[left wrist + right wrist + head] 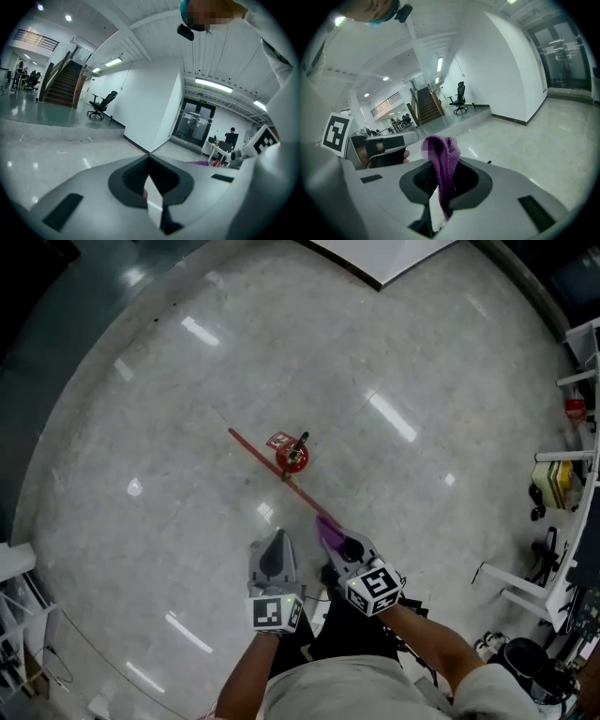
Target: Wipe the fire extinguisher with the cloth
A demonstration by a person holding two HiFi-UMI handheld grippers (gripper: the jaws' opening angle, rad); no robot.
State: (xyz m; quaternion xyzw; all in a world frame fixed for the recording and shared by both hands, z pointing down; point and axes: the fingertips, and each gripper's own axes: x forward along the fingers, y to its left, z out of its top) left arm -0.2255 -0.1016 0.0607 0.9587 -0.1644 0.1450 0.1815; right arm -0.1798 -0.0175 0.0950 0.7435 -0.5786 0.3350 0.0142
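Note:
A small red fire extinguisher (292,457) stands upright on the pale floor, with a red tag (279,440) beside it. It is well ahead of both grippers. My right gripper (332,532) is shut on a purple cloth (328,531). In the right gripper view the cloth (443,164) sticks up from between the jaws of the right gripper (440,174) and folds over. My left gripper (273,542) is to the left of the right one, held level. In the left gripper view the left gripper (149,160) has its jaws together with nothing in them. The extinguisher does not show clearly in either gripper view.
A thin red line (258,456) runs diagonally across the floor under the extinguisher. White racks (570,474) with gear stand at the right edge. An office chair (101,104), stairs (63,84) and glass doors (194,123) lie far off. A person (231,136) is at a desk.

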